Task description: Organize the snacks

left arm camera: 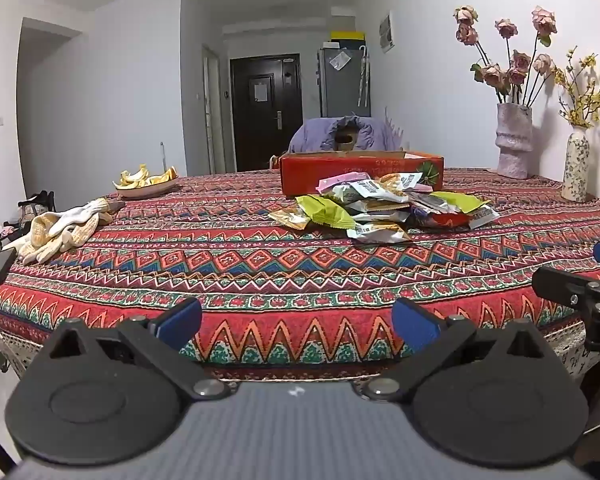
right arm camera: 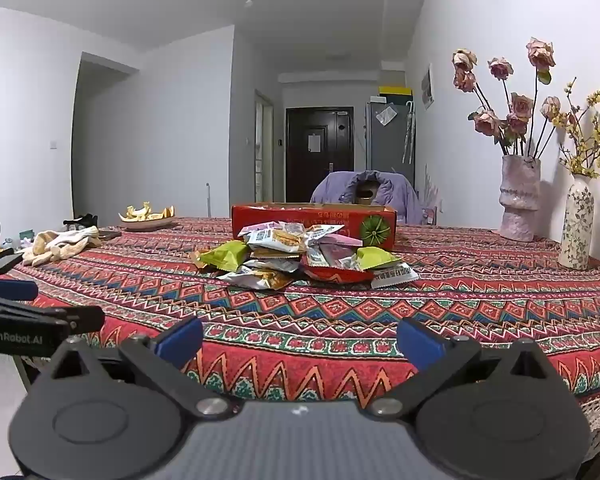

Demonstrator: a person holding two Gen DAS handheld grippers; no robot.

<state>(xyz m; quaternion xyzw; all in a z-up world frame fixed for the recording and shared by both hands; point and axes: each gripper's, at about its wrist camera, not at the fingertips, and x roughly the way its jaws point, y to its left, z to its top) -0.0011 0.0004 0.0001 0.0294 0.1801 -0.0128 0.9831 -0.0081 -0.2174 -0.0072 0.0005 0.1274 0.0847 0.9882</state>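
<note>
Hovering: left gripper (left arm camera: 296, 320) fingers wide apart, empty | right gripper (right arm camera: 300, 340) same | snack pile (left arm camera: 380, 210) untouched

White walls (left arm camera: 140, 80), dark door (left arm camera: 266, 112) down hallway, patterned tablecloth (left arm camera: 260, 264), grey fridge (left arm camera: 344, 80)

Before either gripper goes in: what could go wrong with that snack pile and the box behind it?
1. The snack pile is loose, overlapping packets; pinching one may drag or scatter its neighbours.
2. The red box sits right behind the pile; a forward push could shove it away across the patterned tablecloth.
3. The two vases stand to the right; a wide swing by the right gripper might tip them.

Both it and the left gripper are open, holding nothing.
</note>
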